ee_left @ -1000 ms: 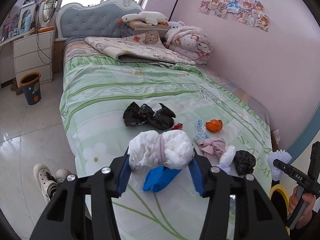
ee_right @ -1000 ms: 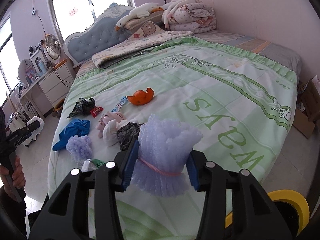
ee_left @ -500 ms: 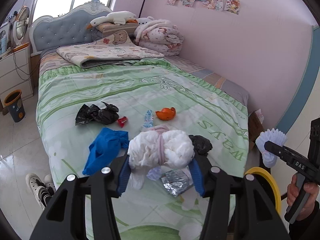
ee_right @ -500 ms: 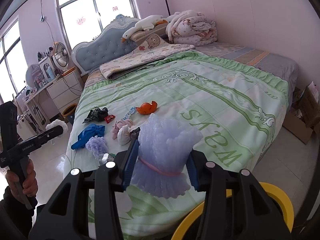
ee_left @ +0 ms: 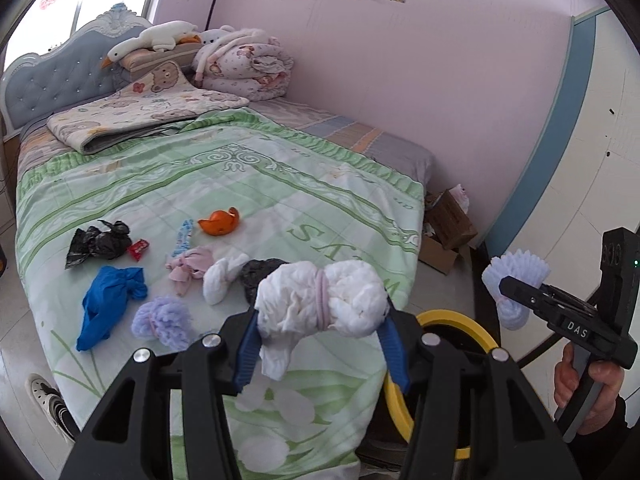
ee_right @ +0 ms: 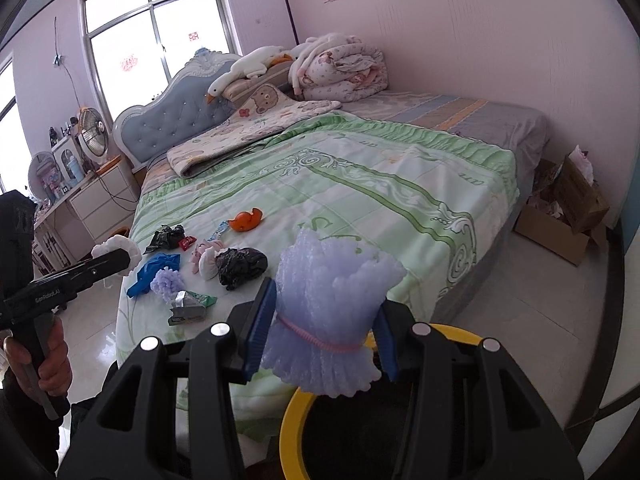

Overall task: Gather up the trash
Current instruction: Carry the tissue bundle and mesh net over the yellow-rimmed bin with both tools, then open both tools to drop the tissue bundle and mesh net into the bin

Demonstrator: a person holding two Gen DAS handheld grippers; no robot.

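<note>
Left gripper: black frame, blue pads, jaws closed onto a white wad bound with a pink band; level, pointing toward 12 o'clock. Left hand grasps its pistol handle at 8 o'clock in the right wrist view.

Right gripper: same build, jaws clamped on a lavender foam bundle. Right hand wraps its handle at 4 o'clock in the left wrist view.

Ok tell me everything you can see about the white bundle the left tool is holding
The white bundle looks like crumpled soft plastic or tissue, cinched at the middle by a pink band so that it bulges into two lobes, with a loose tail hanging below. The left tool pinches it between blue fingers, holding it sideways above the foot of the bed, beside the yellow-rimmed bin.
</note>
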